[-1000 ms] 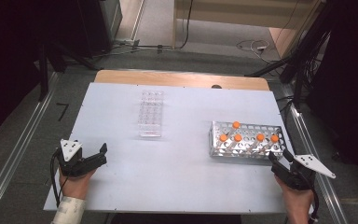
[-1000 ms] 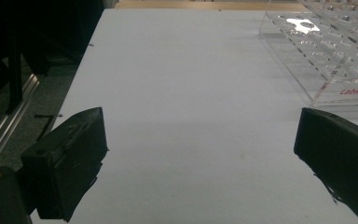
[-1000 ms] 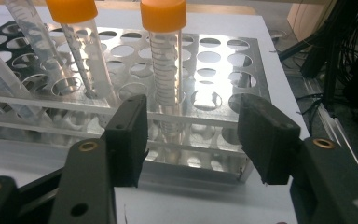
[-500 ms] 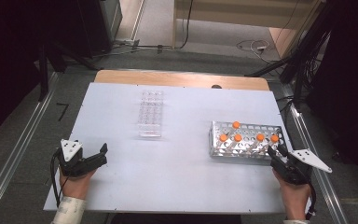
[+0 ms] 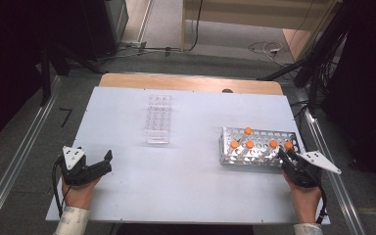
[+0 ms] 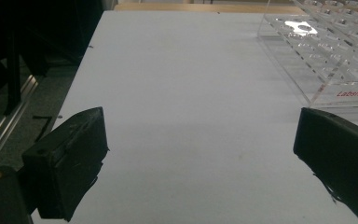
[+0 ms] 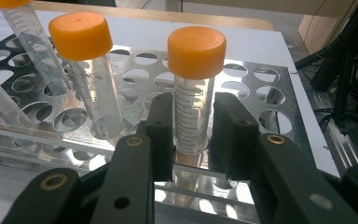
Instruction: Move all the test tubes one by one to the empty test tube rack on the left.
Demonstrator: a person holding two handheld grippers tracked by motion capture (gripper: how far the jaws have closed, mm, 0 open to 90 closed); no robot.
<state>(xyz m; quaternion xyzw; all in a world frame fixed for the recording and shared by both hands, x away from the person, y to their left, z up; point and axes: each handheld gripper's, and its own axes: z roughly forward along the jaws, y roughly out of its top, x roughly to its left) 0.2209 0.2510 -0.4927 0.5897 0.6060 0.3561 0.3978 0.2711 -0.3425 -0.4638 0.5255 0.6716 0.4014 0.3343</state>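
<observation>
Your white table (image 5: 186, 196) fills the high view, and everything sits around the metal rack (image 5: 257, 152) at its right side. That rack lies with its long axis across the table, left to right, and carries five orange-capped tubes (count them: one in the far row, four along the middle). Well off to the rack's left, a clear plastic rack (image 5: 157, 119) runs the other way, long axis pointing away from you, its wells empty as far as can be seen.

Your right gripper (image 5: 292, 159) is right at the metal rack's near right corner, and in the right gripper view (image 7: 193, 135) its black jaws are closed in on either side of the corner tube (image 7: 195, 88), flanking its clear barrel just below the cap; whether the pads truly squeeze it, I cannot tell. That tube stands upright, orange cap up.

Your left gripper (image 5: 105, 162) rests far left of the metal rack, near the table's front edge, jaws spread wide apart over bare tabletop.
</observation>
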